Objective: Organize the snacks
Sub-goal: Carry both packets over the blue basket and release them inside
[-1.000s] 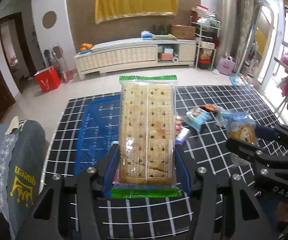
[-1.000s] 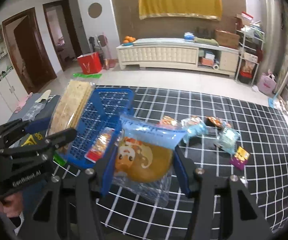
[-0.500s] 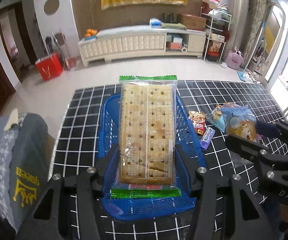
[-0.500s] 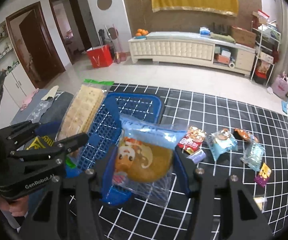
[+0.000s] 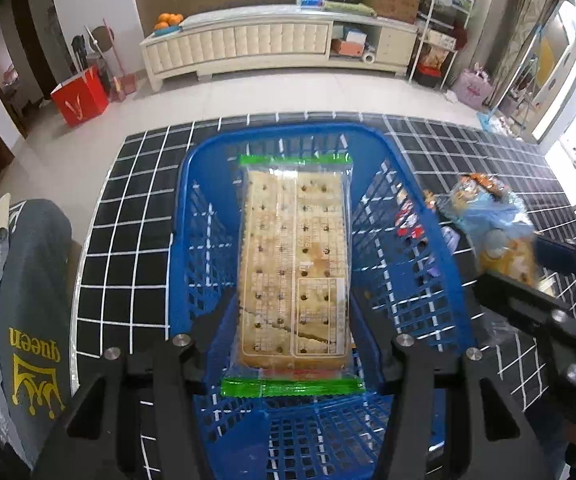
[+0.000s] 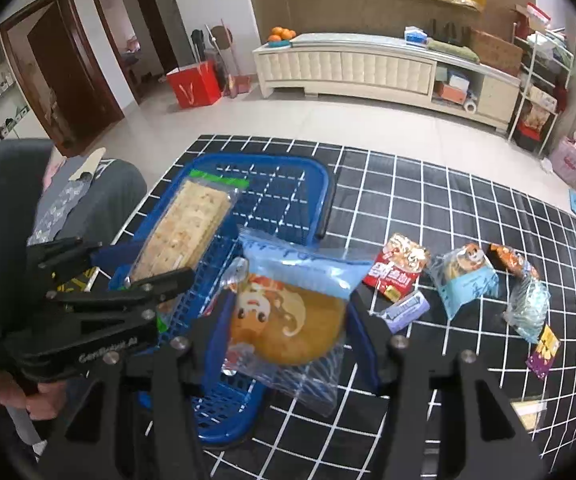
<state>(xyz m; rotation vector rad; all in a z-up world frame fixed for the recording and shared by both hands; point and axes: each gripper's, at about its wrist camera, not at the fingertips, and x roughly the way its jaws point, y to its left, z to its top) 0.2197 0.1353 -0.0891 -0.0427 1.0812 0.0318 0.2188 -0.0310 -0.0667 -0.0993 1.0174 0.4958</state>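
Snacks are partly gathered: two packets are in transit and several are not yet collected. The left gripper is clamped on a long cracker packet, which extends forward from its jaws and hangs directly over the blue basket. The right gripper is clamped on a clear bun packet, held over the basket's near right rim. A small wrapper appears to lie in the basket beside the bun packet; it cannot be identified. Neither held packet has been released. Remaining work, as judged: deposit both packets, then collect the loose packets on the checked mat to the right of the right gripper, including a red packet and a light-blue packet.
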